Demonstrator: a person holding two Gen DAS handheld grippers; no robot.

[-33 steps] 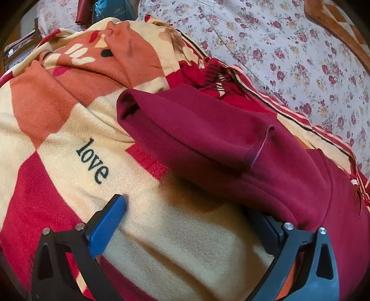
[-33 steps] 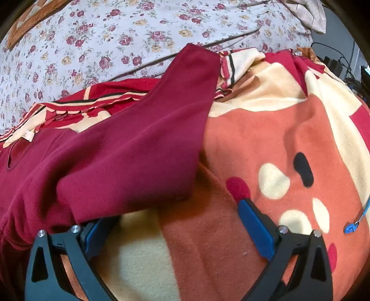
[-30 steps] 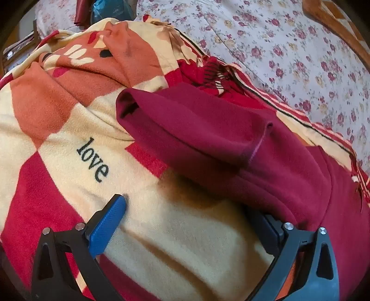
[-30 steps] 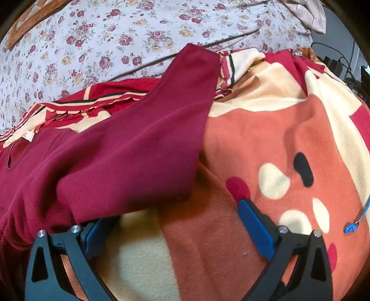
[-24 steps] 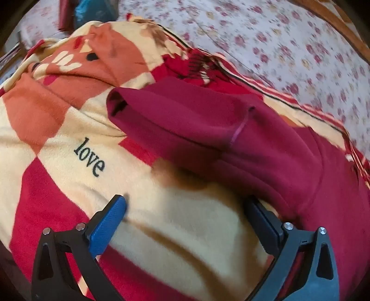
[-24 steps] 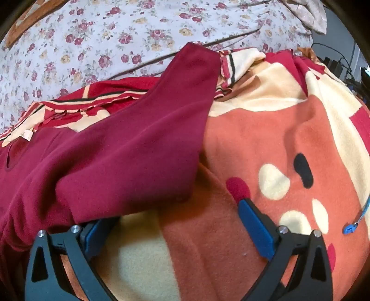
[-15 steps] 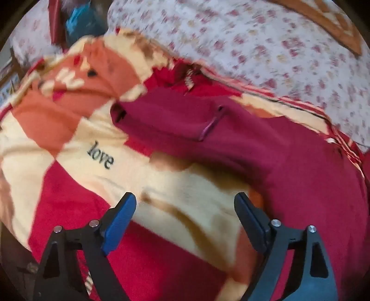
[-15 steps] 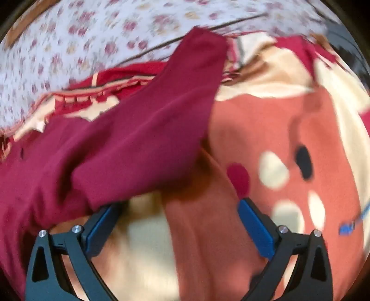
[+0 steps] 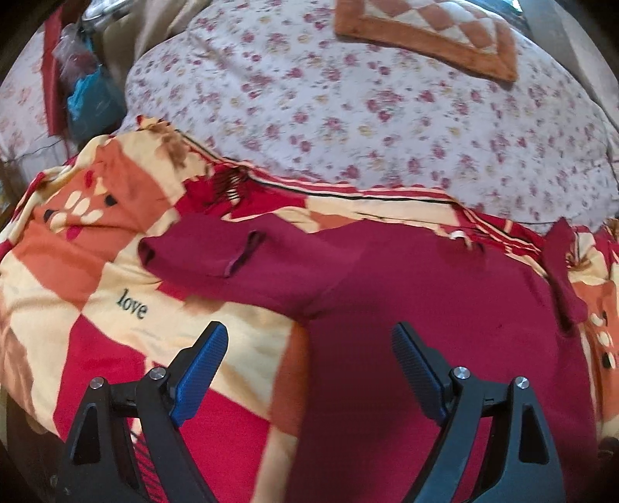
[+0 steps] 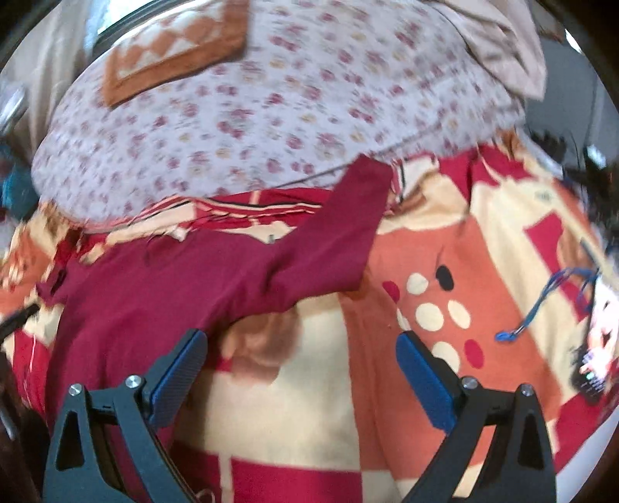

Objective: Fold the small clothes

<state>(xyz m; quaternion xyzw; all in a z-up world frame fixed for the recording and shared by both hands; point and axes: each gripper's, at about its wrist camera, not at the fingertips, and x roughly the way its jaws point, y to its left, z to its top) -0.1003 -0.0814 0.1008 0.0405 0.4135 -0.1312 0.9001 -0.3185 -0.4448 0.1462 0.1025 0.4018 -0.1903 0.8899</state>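
Observation:
A small dark red long-sleeved top (image 9: 425, 294) lies spread flat on a patterned blanket (image 9: 96, 240); it also shows in the right wrist view (image 10: 185, 286). Its one sleeve (image 9: 216, 255) points left, the other sleeve (image 10: 340, 240) points up and right. My left gripper (image 9: 309, 348) is open and empty, held above the top's left edge under the armpit. My right gripper (image 10: 300, 363) is open and empty, above the blanket just right of the top's body.
The blanket (image 10: 464, 271) is red, orange and cream, with the word "love" (image 9: 131, 305). Behind it lies a floral quilt (image 9: 367, 116) with an orange patterned cushion (image 9: 425, 31). A blue cord (image 10: 541, 305) lies at right. Bags (image 9: 85, 93) stand at far left.
Both grippers have pulled back and up from the top. Their inner fingers were tucked under the sleeves; now both are clear of the cloth and the whole top is in view.

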